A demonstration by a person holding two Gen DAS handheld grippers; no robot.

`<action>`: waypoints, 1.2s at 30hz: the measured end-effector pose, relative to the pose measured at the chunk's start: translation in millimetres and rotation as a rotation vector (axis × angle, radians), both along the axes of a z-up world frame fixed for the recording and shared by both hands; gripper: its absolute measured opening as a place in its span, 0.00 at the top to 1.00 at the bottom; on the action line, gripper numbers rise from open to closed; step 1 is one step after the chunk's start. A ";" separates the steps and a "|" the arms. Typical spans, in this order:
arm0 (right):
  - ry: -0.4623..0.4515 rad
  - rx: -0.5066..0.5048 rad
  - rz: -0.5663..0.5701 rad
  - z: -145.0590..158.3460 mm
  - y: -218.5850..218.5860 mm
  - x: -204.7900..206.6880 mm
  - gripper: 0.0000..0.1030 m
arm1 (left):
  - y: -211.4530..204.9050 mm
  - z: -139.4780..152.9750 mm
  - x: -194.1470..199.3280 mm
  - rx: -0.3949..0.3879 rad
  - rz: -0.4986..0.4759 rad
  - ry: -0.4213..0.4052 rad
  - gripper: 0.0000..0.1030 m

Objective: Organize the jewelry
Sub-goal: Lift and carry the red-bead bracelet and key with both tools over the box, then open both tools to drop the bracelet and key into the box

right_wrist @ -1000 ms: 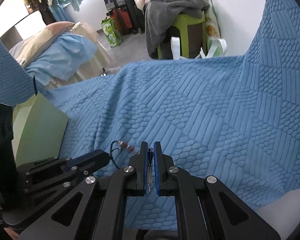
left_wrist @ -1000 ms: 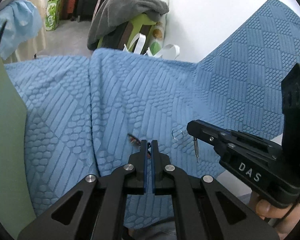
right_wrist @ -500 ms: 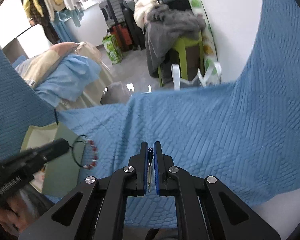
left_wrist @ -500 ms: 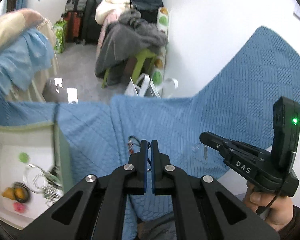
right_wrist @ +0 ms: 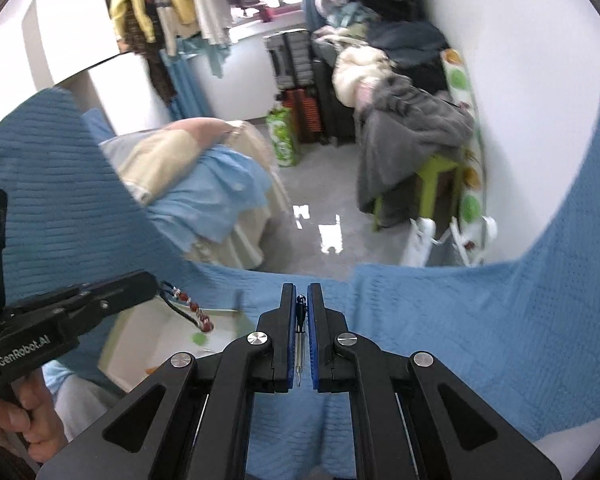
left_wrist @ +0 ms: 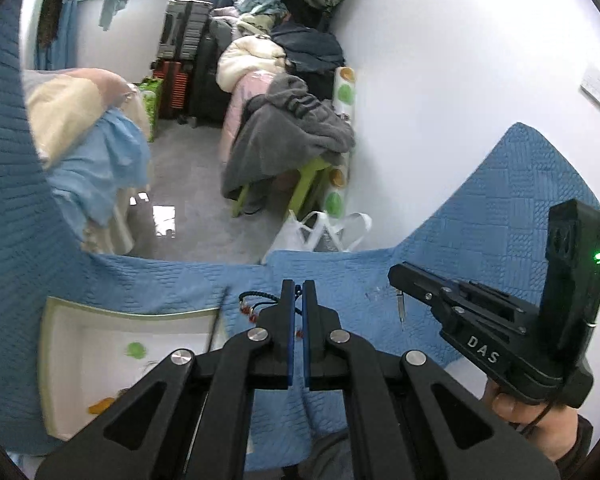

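My left gripper [left_wrist: 299,292] is shut on a dark cord bracelet with red beads [left_wrist: 249,307], which hangs in the air; it also shows in the right wrist view [right_wrist: 192,308], dangling over the open green-rimmed jewelry box [right_wrist: 140,344]. The box [left_wrist: 60,320] holds a green piece [left_wrist: 134,349] and an orange piece [left_wrist: 100,406]. My right gripper [right_wrist: 301,296] is shut on a thin metal pin-like piece [right_wrist: 299,344] with a dark bead on top. It hangs below the right gripper in the left wrist view [left_wrist: 400,308]. Both grippers are lifted above the blue quilted cloth [left_wrist: 480,240].
The cloth [right_wrist: 480,340] covers the work surface and rises at the sides. Beyond its far edge are the floor, a green stool under grey clothes [left_wrist: 292,136], a white bag [left_wrist: 320,232] and suitcases. A white wall stands to the right.
Both grippers have lifted off the cloth with their pieces. The left gripper has carried the bracelet left, toward the jewelry box, which has come into view.
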State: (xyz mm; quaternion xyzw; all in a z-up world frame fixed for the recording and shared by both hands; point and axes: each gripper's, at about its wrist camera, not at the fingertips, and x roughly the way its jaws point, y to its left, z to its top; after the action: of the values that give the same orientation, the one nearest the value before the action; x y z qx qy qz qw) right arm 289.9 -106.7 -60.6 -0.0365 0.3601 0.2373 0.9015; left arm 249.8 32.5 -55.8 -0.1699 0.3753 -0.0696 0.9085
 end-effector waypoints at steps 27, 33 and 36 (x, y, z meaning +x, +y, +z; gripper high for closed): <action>0.245 -0.068 0.115 -120.8 108.0 -49.8 0.96 | 87.9 -114.9 -61.9 -0.009 0.101 0.216 0.98; 0.256 -0.066 0.104 -118.1 108.9 -55.1 0.94 | 91.0 -109.0 -66.2 0.006 0.100 0.215 0.97; 0.231 -0.062 0.104 -106.5 107.5 -57.7 0.80 | 93.0 -103.2 -67.3 0.003 0.107 0.217 0.89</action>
State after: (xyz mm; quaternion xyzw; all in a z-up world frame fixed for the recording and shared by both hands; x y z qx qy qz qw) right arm 232.2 0.7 -167.1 -0.0554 0.4663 0.2752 0.8389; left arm 182.5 125.5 -158.9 -0.1946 0.4618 -0.0019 0.8654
